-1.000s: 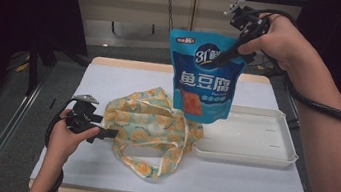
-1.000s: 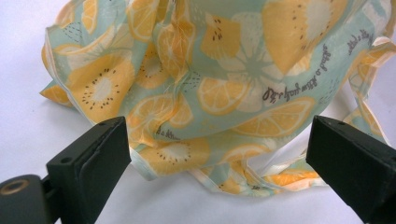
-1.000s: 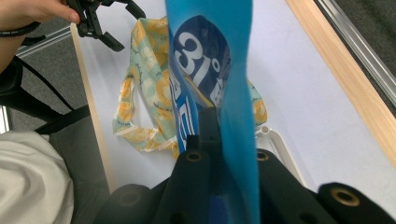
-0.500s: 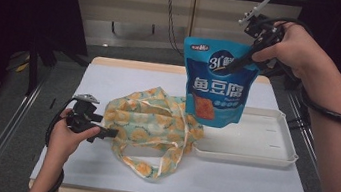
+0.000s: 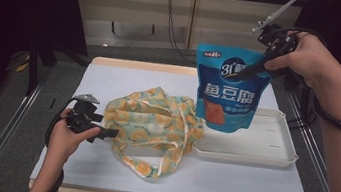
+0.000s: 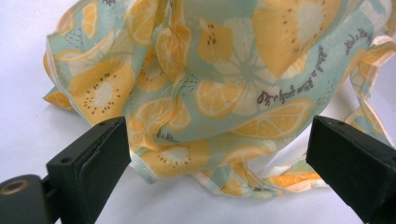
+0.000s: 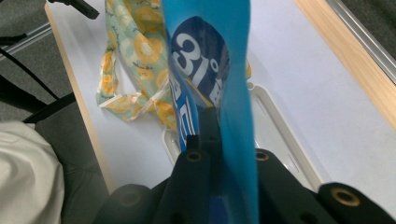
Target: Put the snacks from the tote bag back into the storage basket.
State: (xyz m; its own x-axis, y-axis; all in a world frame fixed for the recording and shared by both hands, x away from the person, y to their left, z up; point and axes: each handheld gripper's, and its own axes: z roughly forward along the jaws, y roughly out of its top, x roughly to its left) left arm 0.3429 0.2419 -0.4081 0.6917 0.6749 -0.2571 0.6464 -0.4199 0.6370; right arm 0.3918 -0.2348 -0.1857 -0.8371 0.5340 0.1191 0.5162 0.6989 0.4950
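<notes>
Noted right gripper (image 5: 248, 72) clamped on the upper edge of a glossy blue foil snack pouch with white lettering and an orange picture panel (image 5: 229, 91); jaws pressed tight onto the film, as seen edge-on in the right gripper view (image 7: 233, 93). Pouch hung upright in the air, lower end over the left end of a shallow white rectangular plastic tray (image 5: 271, 155), near side overlapping the right edge of the cloth bag in the high view. Found the pale green fabric tote printed with orange citrus slices (image 5: 154, 124) crumpled flat on the white tabletop (image 5: 226, 184), one handle loop spilled towards the front edge. Left gripper (image 5: 112, 132) held low on the table at the tote's left side, jaws spread wide apart with nothing pinched; bunched fabric (image 6: 210, 93) lay just ahead of and between the two black jaws, whether touching them could not be told. Tray sat right of the tote, its left end just beside the cloth.
</notes>
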